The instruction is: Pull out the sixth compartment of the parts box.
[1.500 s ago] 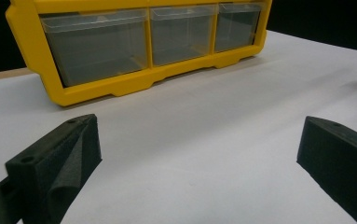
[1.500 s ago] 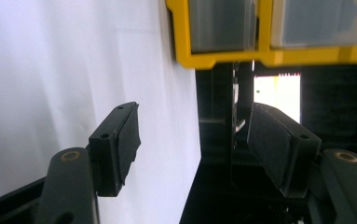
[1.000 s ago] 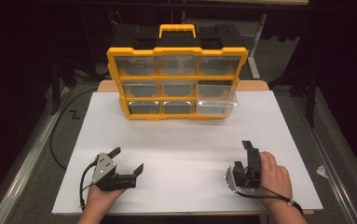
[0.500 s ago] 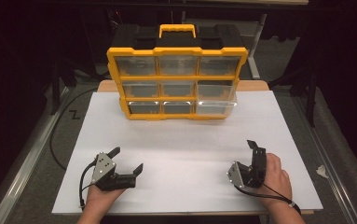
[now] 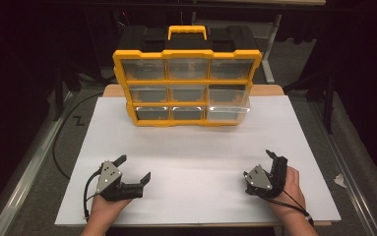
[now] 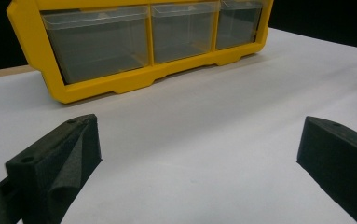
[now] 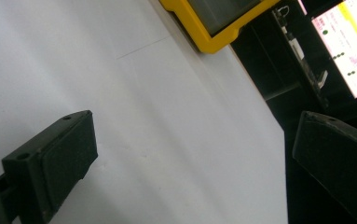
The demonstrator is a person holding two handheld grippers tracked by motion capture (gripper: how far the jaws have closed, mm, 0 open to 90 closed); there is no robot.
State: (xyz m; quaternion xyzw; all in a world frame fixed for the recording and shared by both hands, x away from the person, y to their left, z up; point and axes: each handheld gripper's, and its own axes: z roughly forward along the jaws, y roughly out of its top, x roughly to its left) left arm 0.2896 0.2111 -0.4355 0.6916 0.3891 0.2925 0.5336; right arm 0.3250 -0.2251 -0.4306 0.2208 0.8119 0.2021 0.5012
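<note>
Your left gripper (image 5: pixel 133 169) and right gripper (image 5: pixel 273 156) both rest spread and empty on the smooth white sheet (image 5: pixel 196 162), matte black foam pads apart. The yellow-framed organizer (image 5: pixel 187 78) stands at the far edge, holding 9 clear plastic drawers; their contents are too dim to read.

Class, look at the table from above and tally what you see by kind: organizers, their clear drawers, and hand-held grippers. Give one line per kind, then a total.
Yellow organizer: 1
Clear drawers in it, first one: 9
Grippers, left gripper and right gripper, both open and empty: 2
Total: 12
</note>
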